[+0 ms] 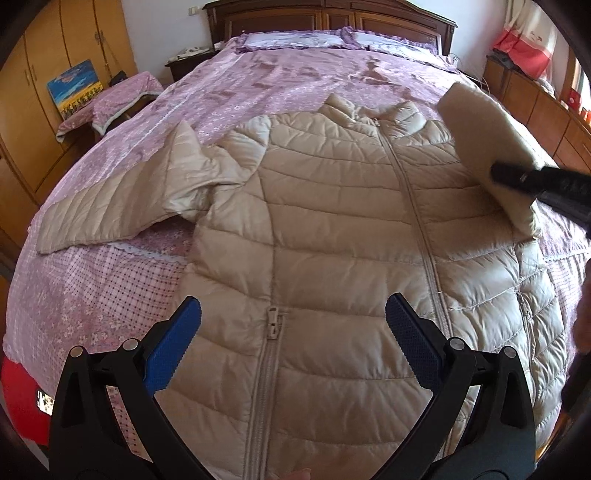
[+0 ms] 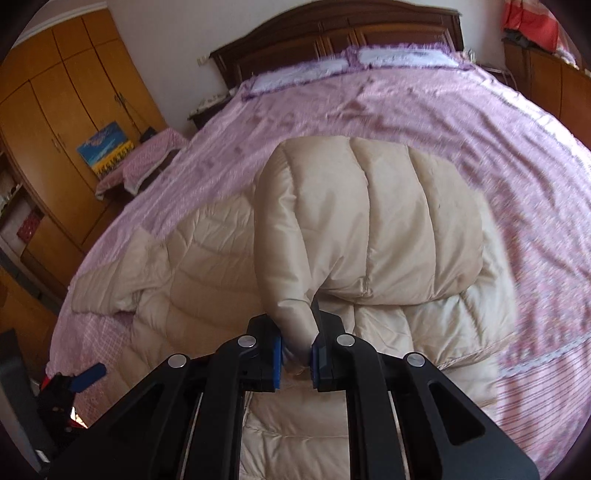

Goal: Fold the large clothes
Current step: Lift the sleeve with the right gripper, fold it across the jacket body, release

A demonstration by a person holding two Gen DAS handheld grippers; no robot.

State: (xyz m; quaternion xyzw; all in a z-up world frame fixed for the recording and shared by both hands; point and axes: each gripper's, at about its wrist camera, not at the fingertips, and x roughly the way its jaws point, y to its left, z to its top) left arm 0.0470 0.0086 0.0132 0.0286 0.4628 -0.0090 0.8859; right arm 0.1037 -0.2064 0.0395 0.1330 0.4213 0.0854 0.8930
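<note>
On the purple bedspread (image 1: 288,85), the right claw (image 2: 296,363) pinches the beige jacket's (image 1: 332,229) sleeve (image 2: 369,218); the left claw (image 1: 293,343) is spread.

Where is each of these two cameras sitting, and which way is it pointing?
Left wrist: on the left gripper, looking down at the beige jacket on the bed; its open blue fingers show.
Right wrist: on the right gripper, facing the headboard; its fingers pinch the jacket's sleeve.
Both share jacket, bed, headboard and each other's gripper.
</note>
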